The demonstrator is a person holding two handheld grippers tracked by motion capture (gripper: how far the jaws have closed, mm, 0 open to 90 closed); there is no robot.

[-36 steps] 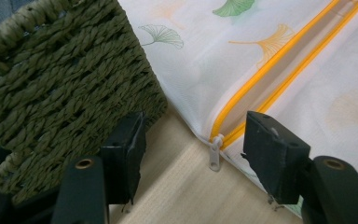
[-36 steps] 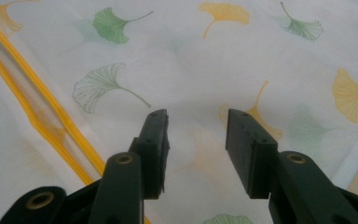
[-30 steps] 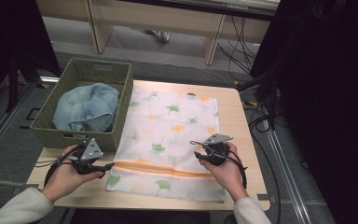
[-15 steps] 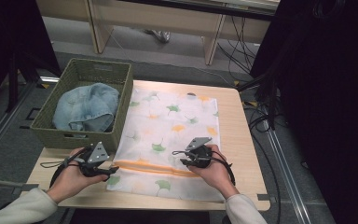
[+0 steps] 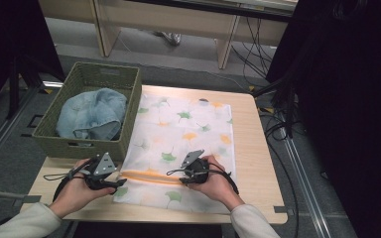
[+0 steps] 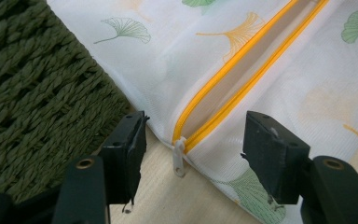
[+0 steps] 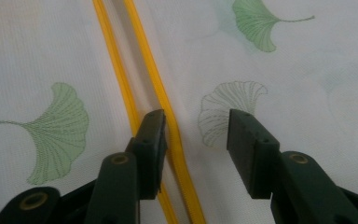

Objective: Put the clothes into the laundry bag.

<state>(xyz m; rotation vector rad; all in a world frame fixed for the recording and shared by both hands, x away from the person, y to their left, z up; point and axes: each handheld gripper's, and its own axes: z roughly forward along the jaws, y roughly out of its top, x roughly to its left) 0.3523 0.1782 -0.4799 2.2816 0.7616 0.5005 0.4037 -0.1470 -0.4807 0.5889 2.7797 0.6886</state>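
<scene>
A white mesh bag (image 5: 186, 134) printed with ginkgo leaves lies flat on the wooden table (image 5: 255, 163). Its yellow zipper (image 5: 149, 177) runs across near the front and stands parted. My left gripper (image 5: 118, 182) sits at the bag's left edge, open. In the left gripper view its jaws (image 6: 198, 140) flank the white zipper pull (image 6: 179, 156) at the zipper's (image 6: 233, 70) end without touching it. My right gripper (image 5: 177, 173) rests on the bag's middle, open. In the right gripper view it (image 7: 198, 135) straddles one yellow zipper tape (image 7: 151, 65), with one jaw in the gap.
A green woven basket (image 5: 124, 94) holding a blue denim garment (image 5: 92, 114) stands at the table's left, right beside the bag and my left gripper; its wall (image 6: 37, 93) is close in the left gripper view. Cables lie on the floor to the right.
My right gripper has slid left across the bag to the zipper. My left gripper has shifted slightly right to the bag's zipper end.
</scene>
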